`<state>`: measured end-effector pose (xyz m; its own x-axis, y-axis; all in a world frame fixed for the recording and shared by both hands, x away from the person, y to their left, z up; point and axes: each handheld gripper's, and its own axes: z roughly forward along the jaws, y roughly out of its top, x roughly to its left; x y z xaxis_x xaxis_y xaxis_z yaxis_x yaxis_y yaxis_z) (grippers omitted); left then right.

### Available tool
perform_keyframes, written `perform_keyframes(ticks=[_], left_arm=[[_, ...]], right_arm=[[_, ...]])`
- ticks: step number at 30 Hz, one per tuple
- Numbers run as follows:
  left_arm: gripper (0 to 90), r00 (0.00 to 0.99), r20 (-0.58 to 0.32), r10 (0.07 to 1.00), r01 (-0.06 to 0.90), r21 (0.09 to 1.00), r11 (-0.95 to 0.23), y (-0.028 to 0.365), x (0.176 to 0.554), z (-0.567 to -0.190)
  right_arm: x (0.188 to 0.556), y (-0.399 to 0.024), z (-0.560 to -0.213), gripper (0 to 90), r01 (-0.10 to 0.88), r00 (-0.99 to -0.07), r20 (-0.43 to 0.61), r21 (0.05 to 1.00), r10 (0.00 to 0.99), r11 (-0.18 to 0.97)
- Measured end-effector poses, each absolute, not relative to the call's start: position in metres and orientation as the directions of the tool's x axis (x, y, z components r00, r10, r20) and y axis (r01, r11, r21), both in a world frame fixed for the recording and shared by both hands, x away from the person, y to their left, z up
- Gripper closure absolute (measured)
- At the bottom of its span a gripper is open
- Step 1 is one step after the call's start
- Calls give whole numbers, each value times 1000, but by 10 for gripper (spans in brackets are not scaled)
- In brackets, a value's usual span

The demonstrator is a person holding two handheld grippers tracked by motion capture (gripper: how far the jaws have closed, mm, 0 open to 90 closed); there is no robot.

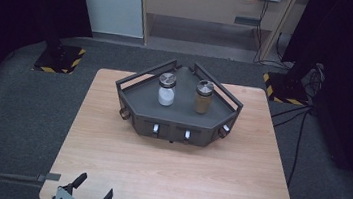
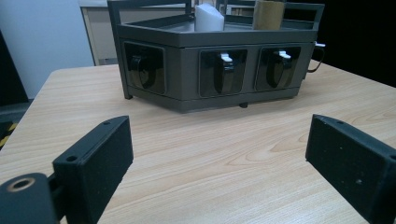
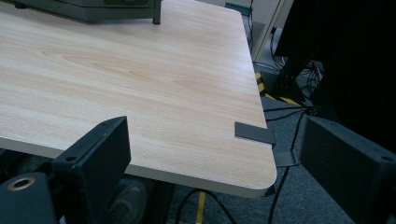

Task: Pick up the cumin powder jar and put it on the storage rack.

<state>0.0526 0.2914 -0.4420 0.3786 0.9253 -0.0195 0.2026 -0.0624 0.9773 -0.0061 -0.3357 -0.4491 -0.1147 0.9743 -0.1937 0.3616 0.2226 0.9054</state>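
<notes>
A dark grey corner-shaped rack (image 1: 177, 120) stands on the far half of the wooden table (image 1: 171, 169). On its top shelf are a white jar (image 1: 166, 91) and a brown jar (image 1: 204, 98), both upright with metal lids. My left gripper (image 1: 96, 185) is at the table's near left edge, open, with nothing between its jaws. In the left gripper view it (image 2: 217, 154) faces the rack's front (image 2: 184, 77), well short of it. My right gripper (image 3: 212, 154) is open and empty, hovering off the table's near right corner (image 3: 252, 177).
Small hooks and knobs (image 2: 225, 58) line the rack's front panels. Flat metal clips (image 3: 254, 132) sit at the table's near corners. Cables (image 1: 296, 138) and a black stand base with yellow stripes (image 1: 286, 89) lie on the grey floor to the right.
</notes>
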Motion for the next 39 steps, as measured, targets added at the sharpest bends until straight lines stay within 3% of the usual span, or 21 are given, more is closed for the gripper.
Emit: perform_keyframes(ticks=[25,32,39], left_arm=[[64,380,-15,925,194,979,-63,292,52,-443],[63,382,-15,924,175,983,-56,293,51,-443],[61,380,-13,925,175,983,-58,292,51,-444]], right_arm=[[-5,-336,-450,88,362,-119,-193,905,974,224],[-3,-325,-449,82,373,-101,-273,881,957,291],[-4,-325,-449,82,363,-103,-268,886,958,287]])
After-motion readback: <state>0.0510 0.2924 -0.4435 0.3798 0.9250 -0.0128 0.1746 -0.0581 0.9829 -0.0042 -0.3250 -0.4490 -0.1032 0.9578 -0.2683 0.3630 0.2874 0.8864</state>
